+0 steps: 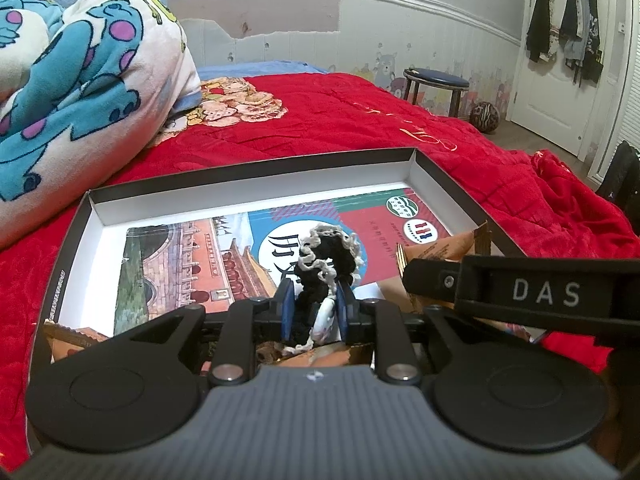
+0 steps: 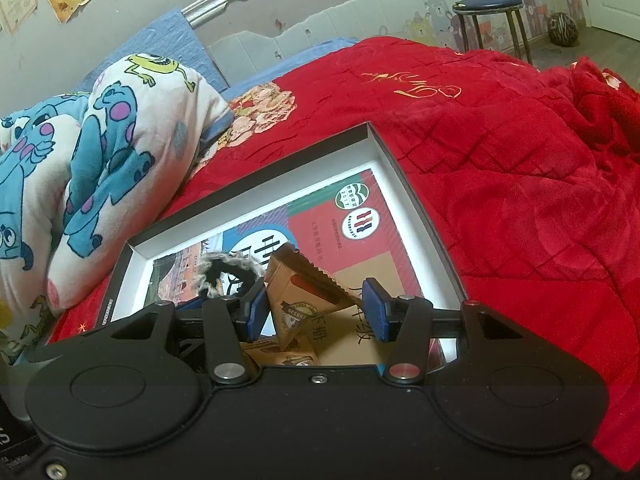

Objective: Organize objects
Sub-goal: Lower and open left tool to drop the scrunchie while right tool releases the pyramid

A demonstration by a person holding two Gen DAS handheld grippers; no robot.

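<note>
Over the box [image 1: 256, 196] on the bed [image 1: 360, 120], the left gripper [image 1: 313, 312] pinches a black scrunchie [image 1: 326, 256] that sticks up and forward from its pads, above the book [image 1: 192, 264] lining the box. To its right, the right gripper [image 2: 320, 312] is spread around a tan packet [image 2: 304, 296], touching only its left pad; this packet, long axis slanting up-left, lies nearer the right gripper.
</note>
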